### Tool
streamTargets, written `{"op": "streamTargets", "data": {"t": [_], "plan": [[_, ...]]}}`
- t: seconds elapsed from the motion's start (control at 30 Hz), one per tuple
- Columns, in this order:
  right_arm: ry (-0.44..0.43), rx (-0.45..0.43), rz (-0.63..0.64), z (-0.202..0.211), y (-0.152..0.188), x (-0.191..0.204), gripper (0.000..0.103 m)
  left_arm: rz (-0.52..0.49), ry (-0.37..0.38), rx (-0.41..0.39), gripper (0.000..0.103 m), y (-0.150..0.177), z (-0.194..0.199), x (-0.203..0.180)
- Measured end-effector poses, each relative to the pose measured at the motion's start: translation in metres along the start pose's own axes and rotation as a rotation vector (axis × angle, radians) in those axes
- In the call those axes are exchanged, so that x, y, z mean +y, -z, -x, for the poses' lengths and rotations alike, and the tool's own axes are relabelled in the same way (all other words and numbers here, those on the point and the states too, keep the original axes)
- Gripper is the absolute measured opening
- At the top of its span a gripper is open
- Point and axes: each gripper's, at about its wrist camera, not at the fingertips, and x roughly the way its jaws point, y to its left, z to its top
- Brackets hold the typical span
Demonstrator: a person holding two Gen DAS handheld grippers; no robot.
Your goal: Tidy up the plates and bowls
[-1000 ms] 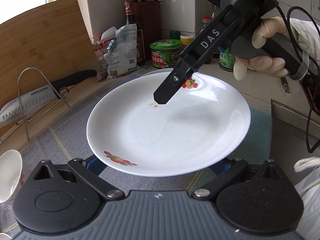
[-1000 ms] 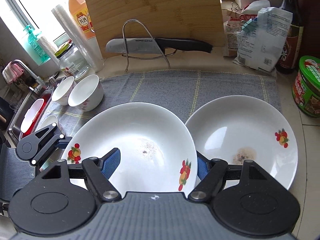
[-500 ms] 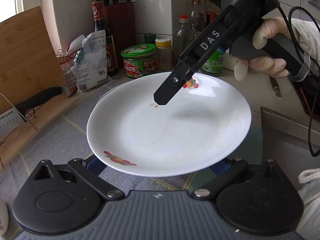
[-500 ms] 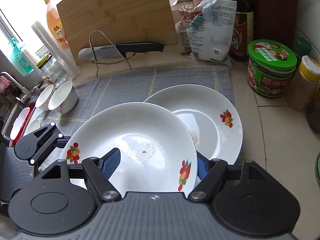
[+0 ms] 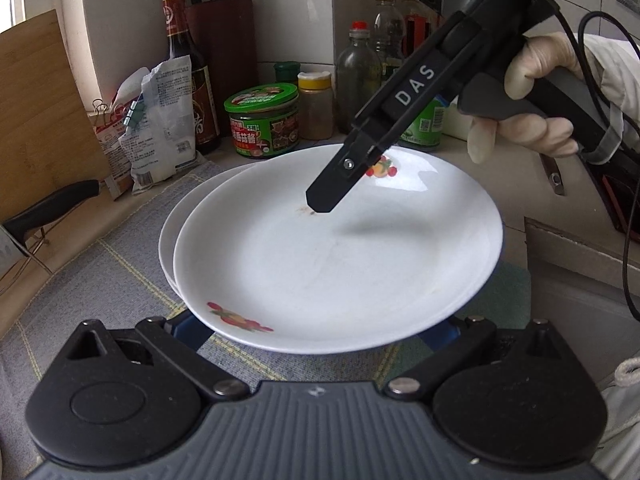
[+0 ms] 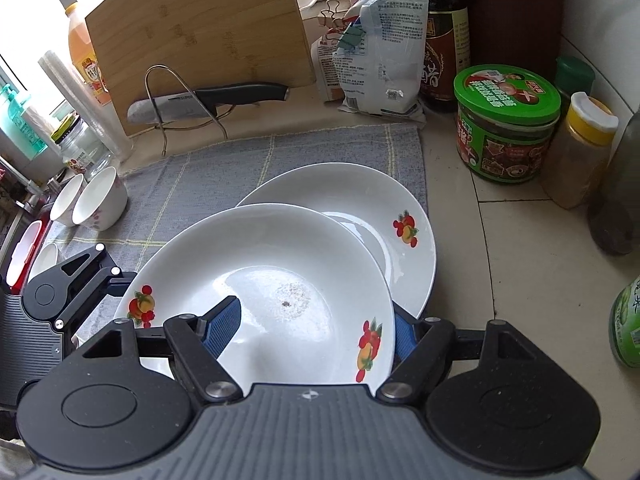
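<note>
Right hand-held gripper (image 6: 308,330) | clamps plate (image 6: 256,264) | white, fruit-print rim, speckled centre

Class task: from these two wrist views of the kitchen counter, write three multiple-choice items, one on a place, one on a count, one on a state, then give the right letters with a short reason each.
1. Where is the carried plate in relation to the second plate?
A. Partly over it
B. Far off beside the bowls
C. Under it

2. How many white plates are in view?
A. One
B. Two
C. Four

3. How does the right gripper hold the carried plate?
A. By the rim, one finger inside the dish and one outside
B. Not at all, it hangs clear of it
C. Flat from underneath

Answers: 1 A, its far edge covers part of the second plate on the grey cloth. 2 B, both views show just two. 3 A, a blue pad lies on the inner face, the other outside the rim.
</note>
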Motion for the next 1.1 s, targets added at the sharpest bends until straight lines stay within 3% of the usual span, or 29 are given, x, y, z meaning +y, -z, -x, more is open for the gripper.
{"op": "streamTargets", "data": {"t": [1.1], "plan": [[0.057, 0.043, -0.004, -0.021, -0.012, -0.007, 0.081, 0.025, 0.015, 0.045, 0.102, -0.006, -0.020, 0.007]]}}
